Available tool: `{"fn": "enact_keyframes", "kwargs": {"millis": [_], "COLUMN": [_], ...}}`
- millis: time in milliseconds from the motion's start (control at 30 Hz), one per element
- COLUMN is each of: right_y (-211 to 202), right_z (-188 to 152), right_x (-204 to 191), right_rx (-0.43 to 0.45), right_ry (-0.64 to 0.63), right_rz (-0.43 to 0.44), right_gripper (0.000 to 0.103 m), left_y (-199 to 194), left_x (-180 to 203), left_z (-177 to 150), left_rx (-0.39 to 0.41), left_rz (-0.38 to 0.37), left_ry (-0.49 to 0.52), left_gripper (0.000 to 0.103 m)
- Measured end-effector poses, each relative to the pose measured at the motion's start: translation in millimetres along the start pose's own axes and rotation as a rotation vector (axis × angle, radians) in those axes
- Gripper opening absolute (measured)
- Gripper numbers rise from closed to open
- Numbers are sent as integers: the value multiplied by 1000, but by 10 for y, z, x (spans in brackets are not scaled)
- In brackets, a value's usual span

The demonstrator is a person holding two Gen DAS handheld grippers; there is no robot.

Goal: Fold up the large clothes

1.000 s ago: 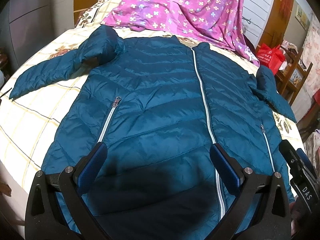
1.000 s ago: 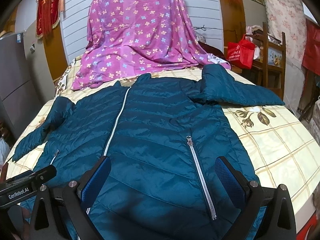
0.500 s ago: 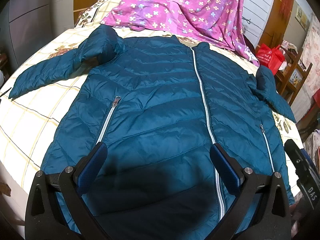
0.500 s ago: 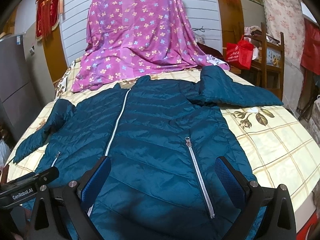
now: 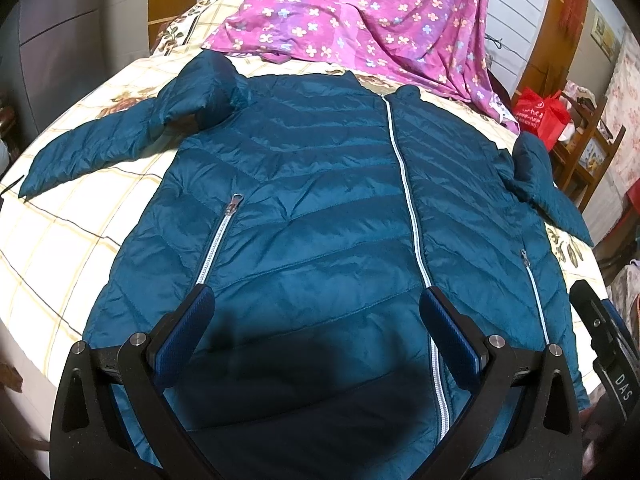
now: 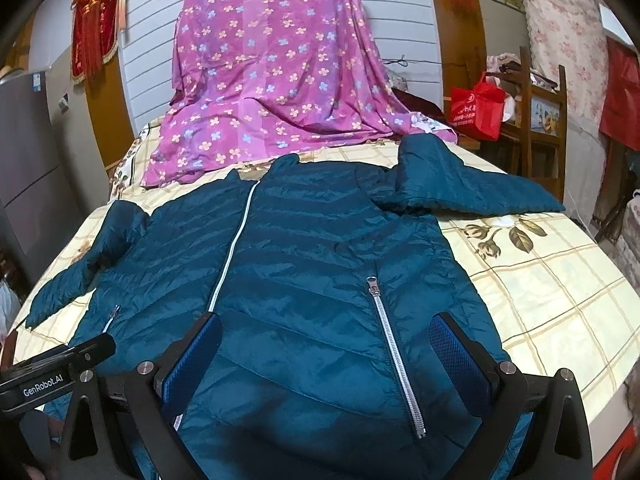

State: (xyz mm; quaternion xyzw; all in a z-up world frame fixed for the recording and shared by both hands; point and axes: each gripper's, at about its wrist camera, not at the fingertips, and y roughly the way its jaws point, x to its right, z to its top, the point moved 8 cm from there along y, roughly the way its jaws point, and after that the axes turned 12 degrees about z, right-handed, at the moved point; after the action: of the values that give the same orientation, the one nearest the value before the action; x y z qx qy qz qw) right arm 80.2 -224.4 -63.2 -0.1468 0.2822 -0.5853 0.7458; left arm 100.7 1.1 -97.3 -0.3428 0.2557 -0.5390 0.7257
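A teal quilted jacket (image 5: pixel 320 208) (image 6: pixel 312 264) lies flat and zipped on the bed, front up, collar at the far end, both sleeves spread out to the sides. Its white centre zip (image 5: pixel 408 200) runs toward me. My left gripper (image 5: pixel 316 312) hovers open above the hem, left of the centre zip, holding nothing. My right gripper (image 6: pixel 326 340) is open too, over the hem around the right pocket zip (image 6: pixel 392 356). Each gripper shows at the edge of the other's view.
A cream checked bedsheet (image 5: pixel 60 248) (image 6: pixel 552 292) covers the bed. A pink floral cloth (image 5: pixel 360 20) (image 6: pixel 272 76) is draped at the head end. A red bag (image 6: pixel 478 108) and a wooden chair (image 6: pixel 540 120) stand to the right of the bed.
Both views have lifted slightly, so the jacket sits a little lower in frame. The jacket itself has not moved and both grippers stay open.
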Motion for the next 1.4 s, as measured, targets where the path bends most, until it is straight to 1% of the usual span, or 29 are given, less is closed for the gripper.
{"fn": "enact_keyframes", "kwargs": {"millis": [700, 800, 867, 900, 933, 1033, 1067, 1100, 1133, 1200, 1267, 1300, 1333, 1367, 1400], "right_y": [-39, -89, -172, -175, -146, -17, 19, 54, 102, 201, 296, 353, 385, 381, 324], "right_z": [16, 45, 101, 121, 145, 290, 370, 435, 499, 530, 431, 318, 280, 300, 317], "right_x": [27, 18, 7, -14, -37, -126, -154, -180, -200, -206, -165, -138, -138, -141, -139], "right_rx": [7, 26, 70, 79, 73, 49, 57, 66, 75, 75, 83, 62, 29, 18, 53], "right_ry": [-1, -4, -9, -15, -24, -56, -71, -81, -92, -87, -52, -17, 18, 58, 54], "right_rz": [-1, -8, -11, -3, 14, 47, 61, 74, 82, 88, 100, 124, 152, 189, 184], "right_gripper": [103, 103, 103, 103, 103, 103, 103, 103, 103, 103, 103, 103, 103, 103, 103], "left_y": [-4, -11, -31, -36, -58, -150, -175, -184, -177, -109, -19, 11, 39, 107, 169], "left_x": [-9, -16, -42, -54, -86, -170, -197, -211, -223, -242, -286, -321, -323, -327, -329], "left_z": [12, 15, 45, 83, 155, 396, 496, 561, 618, 664, 685, 687, 688, 676, 664], "left_rx": [0, 0, 15, 21, 55, 200, 246, 268, 275, 248, 208, 201, 194, 173, 154], "left_rz": [3, -1, -11, -19, 9, 105, 118, 103, 63, 7, -5, -9, -15, -28, -31], "left_ry": [3, -3, -16, -13, 7, 83, 109, 123, 133, 153, 165, 153, 143, 133, 132], "left_gripper": [103, 103, 103, 103, 103, 103, 103, 103, 103, 103, 103, 103, 103, 103, 103]}}
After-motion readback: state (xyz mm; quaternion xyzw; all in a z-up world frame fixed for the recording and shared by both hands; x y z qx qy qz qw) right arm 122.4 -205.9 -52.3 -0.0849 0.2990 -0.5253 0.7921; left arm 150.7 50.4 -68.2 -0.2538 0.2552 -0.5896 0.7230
